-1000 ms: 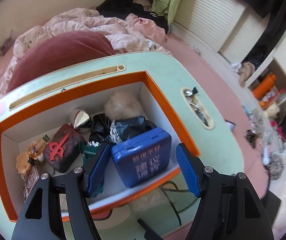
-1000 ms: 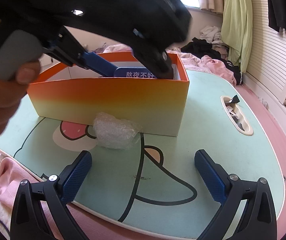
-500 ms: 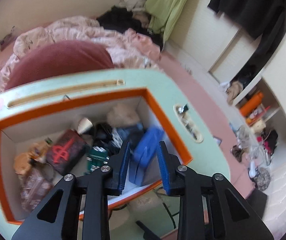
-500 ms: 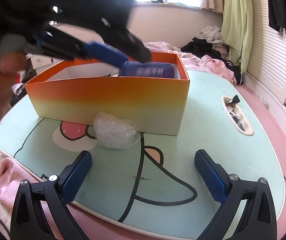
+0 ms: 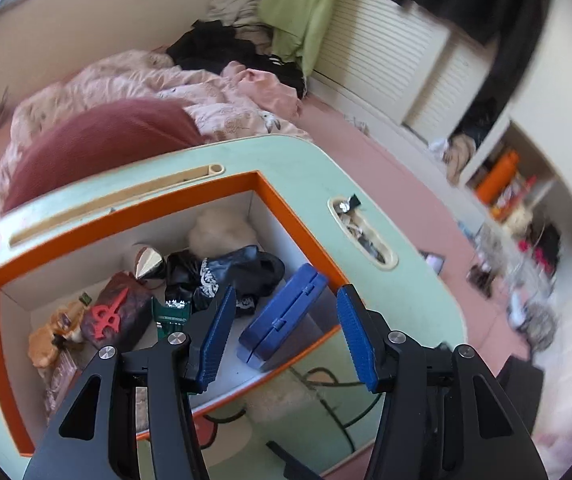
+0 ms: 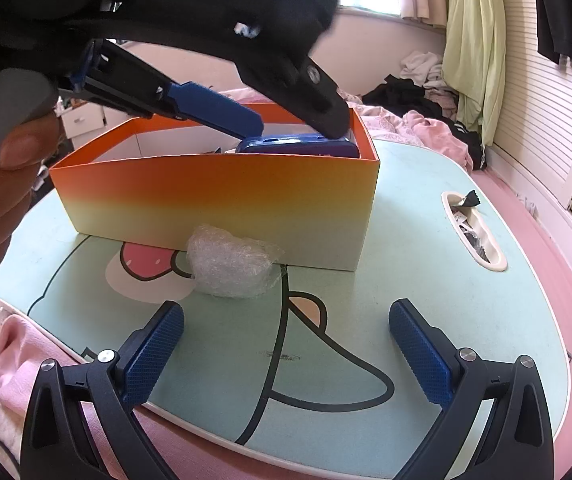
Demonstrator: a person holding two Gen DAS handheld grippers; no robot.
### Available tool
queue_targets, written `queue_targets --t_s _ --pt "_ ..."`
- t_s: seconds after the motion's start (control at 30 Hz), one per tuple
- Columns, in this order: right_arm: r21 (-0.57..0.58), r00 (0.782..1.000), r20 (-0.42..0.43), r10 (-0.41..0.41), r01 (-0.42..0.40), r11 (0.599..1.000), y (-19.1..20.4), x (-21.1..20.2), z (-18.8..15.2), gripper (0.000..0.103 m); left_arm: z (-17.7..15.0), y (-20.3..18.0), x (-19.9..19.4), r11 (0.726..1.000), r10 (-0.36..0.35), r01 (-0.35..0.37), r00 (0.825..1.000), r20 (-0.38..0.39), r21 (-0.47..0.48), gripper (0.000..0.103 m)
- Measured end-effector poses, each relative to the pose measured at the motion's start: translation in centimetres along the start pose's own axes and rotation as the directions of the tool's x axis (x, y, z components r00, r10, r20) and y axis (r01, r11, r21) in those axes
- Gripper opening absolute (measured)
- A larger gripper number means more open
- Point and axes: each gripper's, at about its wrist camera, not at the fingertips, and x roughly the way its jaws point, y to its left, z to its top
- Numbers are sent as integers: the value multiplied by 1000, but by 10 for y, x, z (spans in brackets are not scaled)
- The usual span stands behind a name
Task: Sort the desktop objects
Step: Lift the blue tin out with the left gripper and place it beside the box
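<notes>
Left claw poised above the orange open-topped cardboard box on the mint-green cartoon-printed desk; its jaws are opening and nothing is gripped, the pads standing clear of the flat blue hinged plastic case, which leans on edge against the box's right wall. Inside the box also lie a dark red pouch with a red emblem, a black lace-trimmed cloth bundle, a small green packet and a pale fluffy ball. Right claw hovers wide open and empty over the desk's near edge. One item, a crumpled clear bubble-wrap wad, remains on the desk touching the box's front wall; sorting appears nearly complete.
</notes>
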Motion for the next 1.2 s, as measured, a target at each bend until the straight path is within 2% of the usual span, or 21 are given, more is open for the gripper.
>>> queue_targets --t_s 0.1,0.17,0.23,0.43,0.57,0.63,0.7,0.83,0.93,1.03,1.1,1.2 --pt "1 1000 2 0 0 1000 0 0 0 103 3 3 9 1000 27 -28 999 -32 -11 51" --pt "1 1000 3 0 0 1000 1 0 -1 103 5 10 14 999 6 -7 999 -45 -35 37" --pt "2 1000 4 0 0 1000 1 0 -1 103 6 17 18 999 -14 11 998 -57 -46 30" --pt "4 1000 7 0 0 1000 1 0 -2 103 -1 11 29 1000 -6 7 996 -94 13 29" --pt "4 1000 9 2 -2 1000 1 0 -2 103 3 23 36 994 -98 92 989 -110 -64 29" --pt "4 1000 10 1 -1 1000 2 0 -2 103 0 25 34 990 -122 115 989 -88 -76 24" --pt "4 1000 11 1 -1 1000 3 0 -2 103 -3 30 29 986 -137 131 989 -60 -101 24" --pt "4 1000 12 1 -1 1000 3 0 -2 103 -6 35 -7 970 -195 205 978 79 -132 23" --pt "4 1000 13 1 -1 1000 3 1 -3 103 -12 37 -53 956 -235 263 951 199 -127 23" --pt "6 1000 15 1 -1 1000 3 1 -3 103 -25 38 -93 948 -261 301 923 281 -107 23" --pt "6 1000 16 2 -2 1000 3 1 -3 103 -43 41 -107 945 -274 313 915 297 -94 23" --pt "5 1000 14 0 0 1000 3 1 -3 103 -83 52 -97 933 -292 335 920 261 -136 23"
